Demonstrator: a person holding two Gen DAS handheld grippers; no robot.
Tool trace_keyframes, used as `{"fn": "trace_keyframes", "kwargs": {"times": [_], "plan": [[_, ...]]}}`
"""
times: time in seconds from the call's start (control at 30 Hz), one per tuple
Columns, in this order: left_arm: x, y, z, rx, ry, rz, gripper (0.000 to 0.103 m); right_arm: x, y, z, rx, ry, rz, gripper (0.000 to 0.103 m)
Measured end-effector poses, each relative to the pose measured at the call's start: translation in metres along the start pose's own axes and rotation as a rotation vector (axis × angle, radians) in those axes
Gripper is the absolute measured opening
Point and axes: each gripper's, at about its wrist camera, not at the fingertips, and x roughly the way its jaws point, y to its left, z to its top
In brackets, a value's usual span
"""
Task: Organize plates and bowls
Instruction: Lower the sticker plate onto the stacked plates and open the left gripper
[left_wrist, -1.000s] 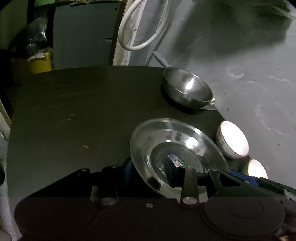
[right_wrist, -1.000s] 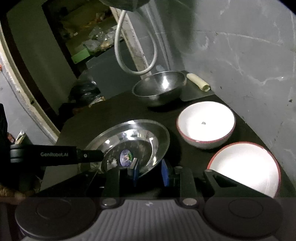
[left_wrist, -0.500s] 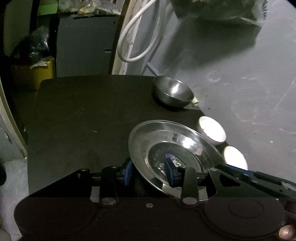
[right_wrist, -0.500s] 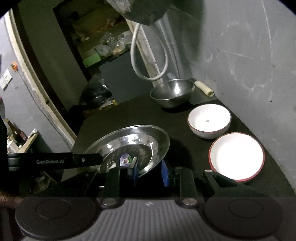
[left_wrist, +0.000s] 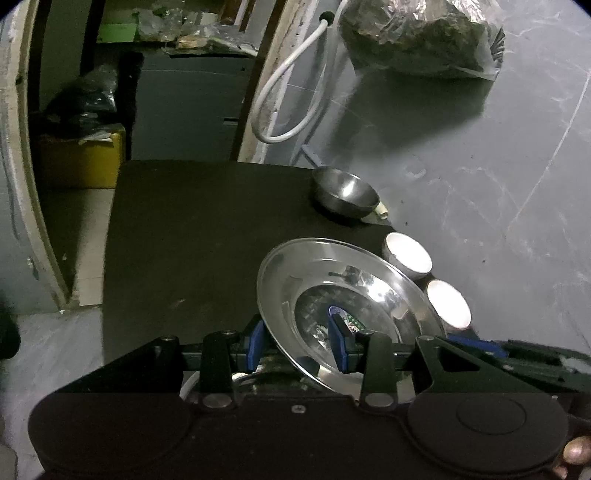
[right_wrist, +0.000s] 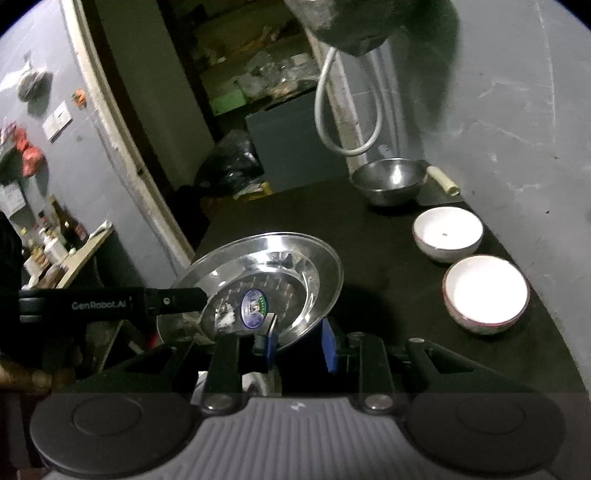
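Gripping opposite rims of a steel plate (right_wrist: 273, 273), the left gripper (left_wrist: 299, 341) and right gripper (right_wrist: 297, 341) each stand clamped on it, holding it tilted above the black table (right_wrist: 369, 258). At two o'clock sit a steel bowl (right_wrist: 389, 179) and two white bowls (right_wrist: 447, 232), well apart from the plate.

Both tools, left tool (left_wrist: 299, 347) and right tool (right_wrist: 299, 343), angle downward, each with blue pads clamped narrowly together.
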Motion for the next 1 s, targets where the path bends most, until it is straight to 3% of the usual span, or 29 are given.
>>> {"fn": "trace_keyframes", "kwargs": {"times": [0.57,0.8,0.9,1.0], "plan": [[-0.048,0.032,-0.046,-0.007,0.002,0.100,0.038,-0.005,0.058,-0.036,-0.166,0.148,0.083,0.029],[-0.049,0.031,-0.058,-0.004,0.040,0.111,0.038,-0.009,0.063,-0.041,-0.169,0.154,0.074,0.029],[-0.048,0.023,-0.061,0.007,0.058,0.060,0.035,-0.011,0.067,-0.043,-0.178,0.153,0.122,0.021],[-0.040,0.007,-0.066,0.072,0.081,0.100,0.036,-0.010,0.084,-0.047,-0.267,0.157,0.115,0.021]]}}
